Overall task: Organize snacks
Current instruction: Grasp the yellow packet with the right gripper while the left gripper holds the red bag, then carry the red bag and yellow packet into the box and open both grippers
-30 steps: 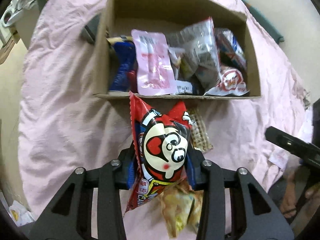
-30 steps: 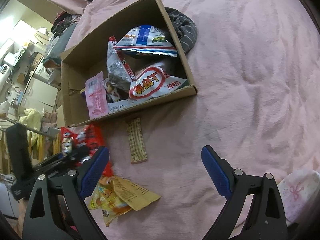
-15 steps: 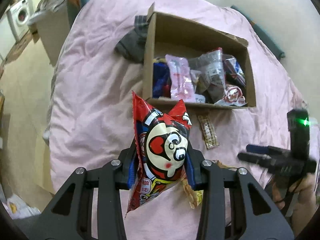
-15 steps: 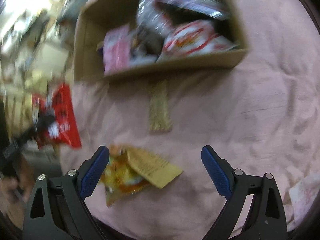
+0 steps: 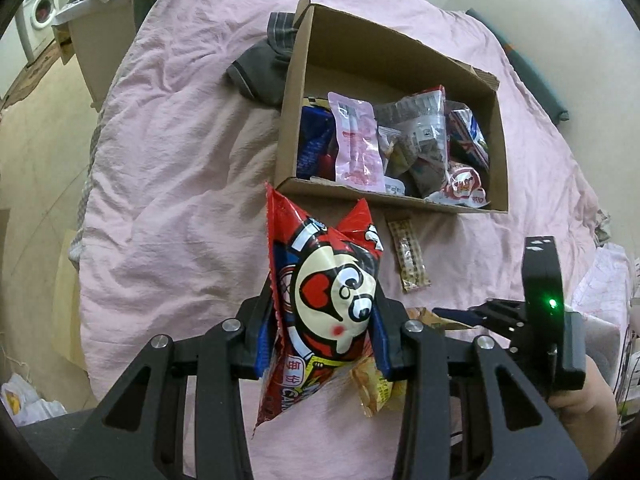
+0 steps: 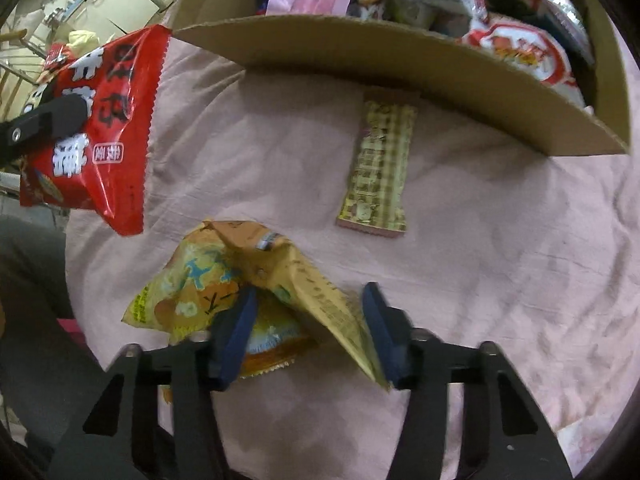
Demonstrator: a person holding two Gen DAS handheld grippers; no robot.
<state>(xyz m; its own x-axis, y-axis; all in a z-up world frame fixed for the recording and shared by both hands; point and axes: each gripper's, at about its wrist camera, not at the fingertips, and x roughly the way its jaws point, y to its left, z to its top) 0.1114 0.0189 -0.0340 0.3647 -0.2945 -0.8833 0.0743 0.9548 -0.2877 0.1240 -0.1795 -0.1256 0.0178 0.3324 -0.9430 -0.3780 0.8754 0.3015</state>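
My left gripper [image 5: 324,300] is shut on a red snack bag with a cartoon face [image 5: 332,292] and holds it in the air before the cardboard box [image 5: 392,200]. The right wrist view shows that red bag [image 6: 100,132] at the upper left. My right gripper [image 6: 308,308] points down over a crumpled yellow snack bag [image 6: 200,292] on the pink sheet. Its jaws are closing with the yellow bag between the blue pads [image 6: 236,320]. A tan checked snack bar [image 6: 380,168] lies flat just in front of the box wall [image 6: 400,56].
The box holds several packets, among them a pink one [image 5: 354,140] and a red and white one [image 5: 464,184]. A grey garment [image 5: 264,76] lies beside the box's far left corner. A person's hand [image 5: 580,404] grips the right tool. The floor and a washing machine [image 5: 40,20] show at the left.
My right gripper has dropped toward the yellow bag and its jaws have narrowed around it. The left gripper pulled back from the box with the red bag, then stayed still.
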